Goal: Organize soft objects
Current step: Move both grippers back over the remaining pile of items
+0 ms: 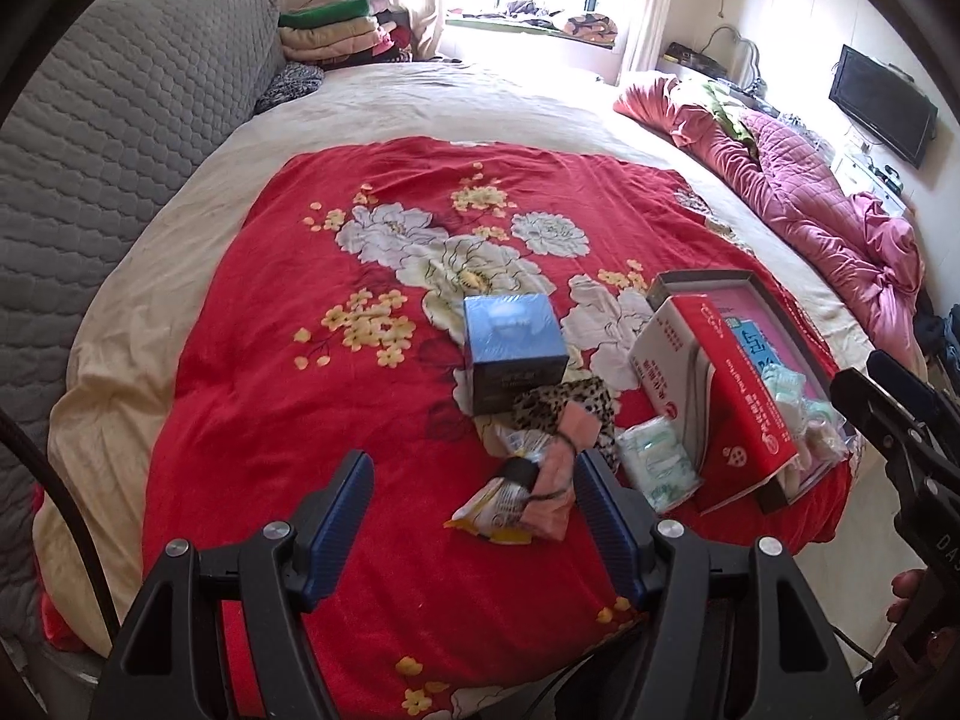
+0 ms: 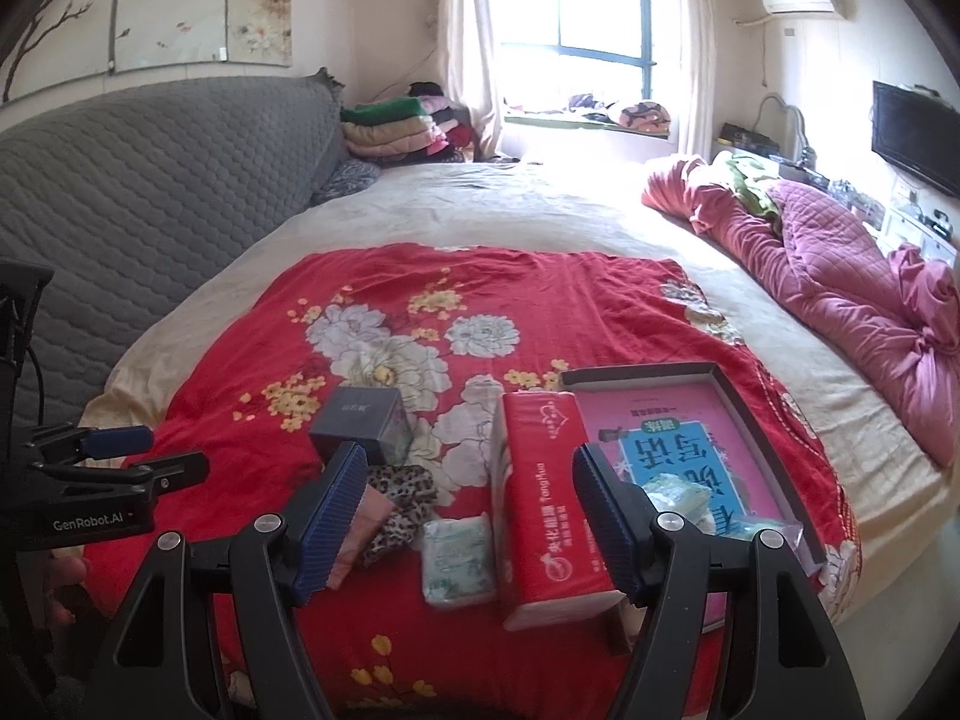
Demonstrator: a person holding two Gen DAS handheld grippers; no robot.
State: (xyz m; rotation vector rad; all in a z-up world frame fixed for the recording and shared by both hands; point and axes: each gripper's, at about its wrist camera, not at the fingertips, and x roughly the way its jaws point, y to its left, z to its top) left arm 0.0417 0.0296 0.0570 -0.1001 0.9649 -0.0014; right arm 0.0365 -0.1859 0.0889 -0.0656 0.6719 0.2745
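Note:
On the red floral blanket (image 1: pixel 360 420) lie a blue box (image 1: pixel 513 342), a leopard-print cloth (image 1: pixel 558 405) with a pink cloth (image 1: pixel 558 480), a yellow snack packet (image 1: pixel 498 510), a small tissue pack (image 1: pixel 657 462) and a red tissue pack (image 1: pixel 738 384) leaning on an open box tray (image 1: pixel 774 300). My left gripper (image 1: pixel 474 504) is open above the snack packet and pink cloth. My right gripper (image 2: pixel 471 510) is open and empty over the small tissue pack (image 2: pixel 459 558) and red tissue pack (image 2: pixel 552 480). Small packets (image 2: pixel 678 492) lie in the tray (image 2: pixel 750 408).
A grey quilted headboard (image 1: pixel 120 138) runs along the left. A crumpled pink quilt (image 1: pixel 810 192) lies on the bed's right side. Folded blankets (image 1: pixel 336 30) are stacked at the far corner by the window. A TV (image 1: pixel 882 102) hangs on the right wall.

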